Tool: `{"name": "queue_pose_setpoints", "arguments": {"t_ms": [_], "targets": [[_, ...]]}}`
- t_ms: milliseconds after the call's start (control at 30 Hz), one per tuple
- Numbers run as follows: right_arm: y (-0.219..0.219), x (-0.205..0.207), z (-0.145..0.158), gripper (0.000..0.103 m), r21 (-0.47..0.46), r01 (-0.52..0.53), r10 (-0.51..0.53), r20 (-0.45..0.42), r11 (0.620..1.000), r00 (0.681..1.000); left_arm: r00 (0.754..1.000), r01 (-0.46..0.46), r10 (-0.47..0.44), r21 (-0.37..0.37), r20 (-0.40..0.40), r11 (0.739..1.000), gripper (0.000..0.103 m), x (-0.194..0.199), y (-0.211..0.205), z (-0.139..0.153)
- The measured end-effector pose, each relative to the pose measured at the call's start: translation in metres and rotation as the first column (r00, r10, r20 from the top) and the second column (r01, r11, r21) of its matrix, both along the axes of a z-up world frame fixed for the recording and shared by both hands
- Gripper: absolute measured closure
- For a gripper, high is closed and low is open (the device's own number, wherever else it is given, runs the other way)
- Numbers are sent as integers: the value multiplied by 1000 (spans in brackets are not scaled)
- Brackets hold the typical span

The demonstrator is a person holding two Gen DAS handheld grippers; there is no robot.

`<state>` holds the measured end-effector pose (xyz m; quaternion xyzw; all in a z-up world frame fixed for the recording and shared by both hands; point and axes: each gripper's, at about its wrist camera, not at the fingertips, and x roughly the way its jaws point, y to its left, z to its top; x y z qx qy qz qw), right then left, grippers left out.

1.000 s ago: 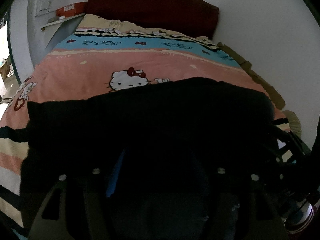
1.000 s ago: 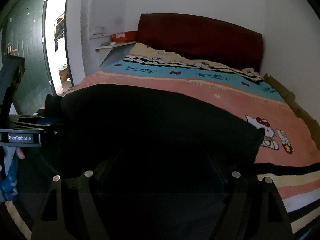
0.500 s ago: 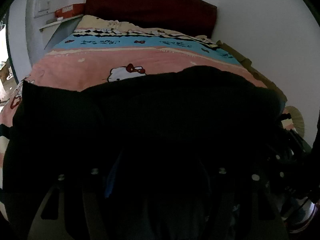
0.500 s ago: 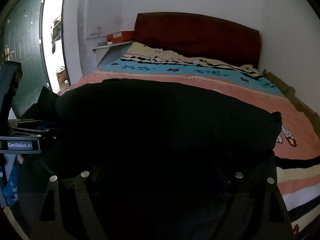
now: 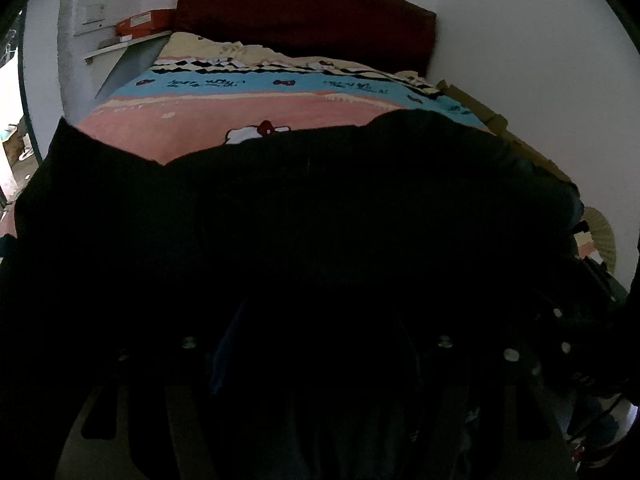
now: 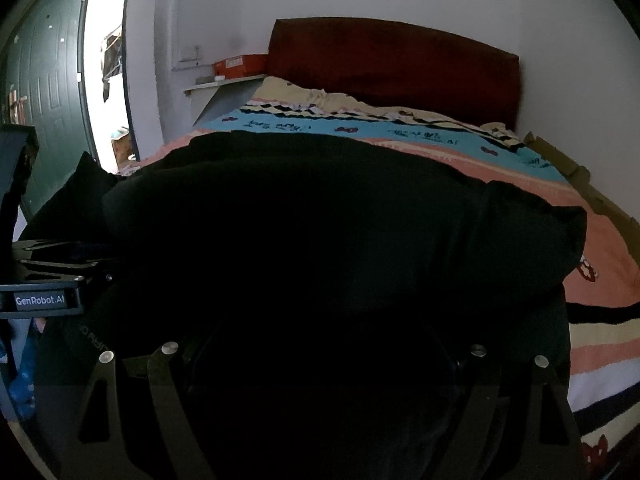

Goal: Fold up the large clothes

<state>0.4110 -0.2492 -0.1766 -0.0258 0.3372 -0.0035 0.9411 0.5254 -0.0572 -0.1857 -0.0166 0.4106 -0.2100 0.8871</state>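
A large black garment (image 5: 320, 200) (image 6: 320, 220) bulges up in a thick fold over the near half of the bed (image 5: 240, 108) (image 6: 600, 240). It fills the lower part of both wrist views. My left gripper (image 5: 316, 304) is buried in the dark cloth, which covers its fingertips; the jaws stand wide with the bunched garment between them. My right gripper (image 6: 320, 320) is wrapped in the cloth the same way. The left gripper's body (image 6: 40, 300) shows at the left edge of the right wrist view, level with the right one.
A dark red headboard (image 5: 304, 12) closes the far end of the bed. A wall shelf with an orange box (image 6: 240, 64) hangs at the far left, and a green door (image 6: 44, 92) stands open beyond it. Cardboard (image 5: 500, 120) lines the right wall.
Both grippers have sunk toward the bed. The black fold has spread forward and now hides most of the cat print on the pink stripe.
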Motion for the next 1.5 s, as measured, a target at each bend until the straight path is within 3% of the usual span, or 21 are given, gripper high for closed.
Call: {"name": "queue_pose_setpoints", "arguments": {"t_ms": [367,500,633,767,933,1133,1300,1500], "targets": [[2,-16,-9,20,7,-2,2,-41,1000,999,1000,-11,11,75,-1,997,38,-16,-9,-4],[-8,-7,10,20,50,-31,37,-124,998,992,1000,10,-8,111,-23,994,38,-7,-9,21],[-23,-3,35,20,7,-24,25,-107,1000,994,1000,12,-10,99,-18,995,38,10,2,48],[-52,18,47,20,65,16,-7,-125,998,992,1000,21,-20,137,-10,990,38,37,-1,63],[-67,49,34,20,104,32,-13,-177,994,984,999,45,-46,207,-1,977,35,62,-18,45],[-81,70,9,12,175,44,-5,-217,984,976,994,47,-40,63,-105,997,28,81,-3,12],[-88,75,-20,5,247,55,3,-228,967,974,999,15,-13,72,-39,997,26,69,-8,2],[-89,69,-33,3,257,62,-4,-220,964,975,1000,-10,11,98,-9,995,25,64,-14,-2]]}}
